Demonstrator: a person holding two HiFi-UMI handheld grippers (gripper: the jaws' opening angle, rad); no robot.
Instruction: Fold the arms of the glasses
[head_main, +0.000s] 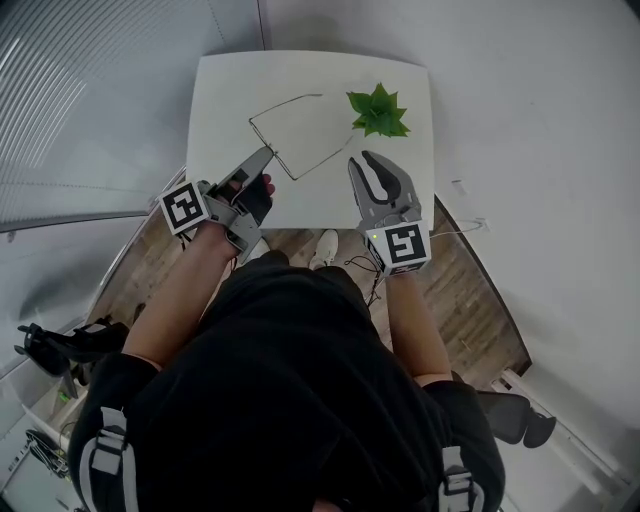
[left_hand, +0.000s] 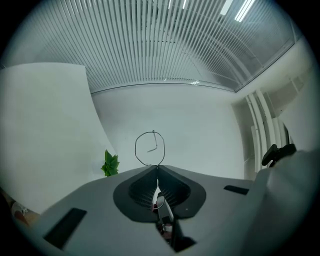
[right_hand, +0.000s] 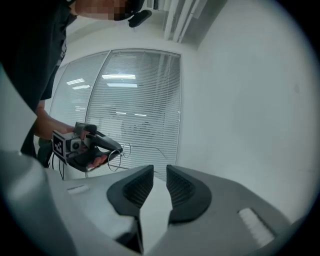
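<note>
Left tongs (head_main: 268, 152) clamped tight on thin wire glasses (head_main: 320, 163), pinching frame at near corner, held level above near edge of white surface (head_main: 230, 90). Right tongs (head_main: 372, 165) alongside, jaws apart, nothing between them. Wire arms splay wide over surface, toward green plant (head_main: 378, 112) at far side. Looks like neither arm folded yet, so both folds left. Likely job for free right tongs: swing arm in.

The thin wire glasses (left_hand: 135, 148) show just one round rim in the left gripper view; the rest hides behind the grey left gripper's (left_hand: 156, 169) closed jaws. In the right gripper view they look tiny.
</note>
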